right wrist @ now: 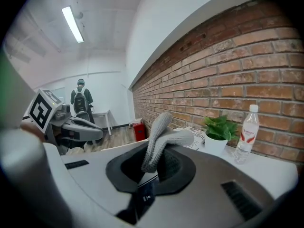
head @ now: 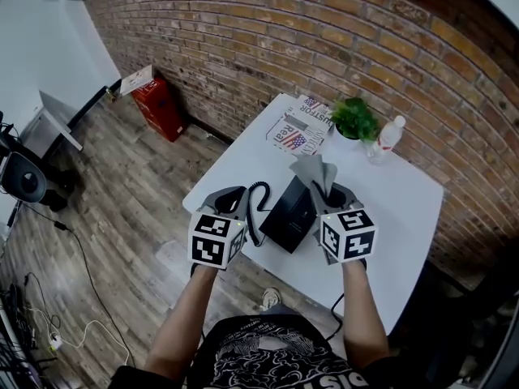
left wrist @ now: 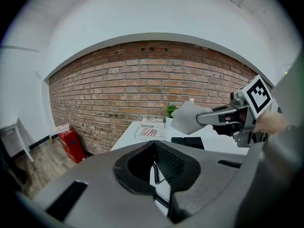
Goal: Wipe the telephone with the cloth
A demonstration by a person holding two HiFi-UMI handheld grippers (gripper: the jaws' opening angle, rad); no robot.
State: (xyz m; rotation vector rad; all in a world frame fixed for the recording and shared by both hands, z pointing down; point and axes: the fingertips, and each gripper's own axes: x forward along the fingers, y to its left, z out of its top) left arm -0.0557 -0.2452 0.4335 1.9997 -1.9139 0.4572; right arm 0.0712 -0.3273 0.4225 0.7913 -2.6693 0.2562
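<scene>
Black desk telephone [head: 290, 211] with coiled cord [head: 258, 205], by the front-left edge of the white desk [head: 405, 209]; grey knitted cloth [head: 312, 171] over its far end, pinched in the right gripper [head: 328, 191]; left gripper [head: 229, 197] just beside its left, jaws nearly together, empty.

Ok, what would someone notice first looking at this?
The grey cloth sticking up from the right claw, right by the black telephone mid-way along the white table. Behind it, the brick wall, with a plant and water bottle at the table's far edge.
</scene>
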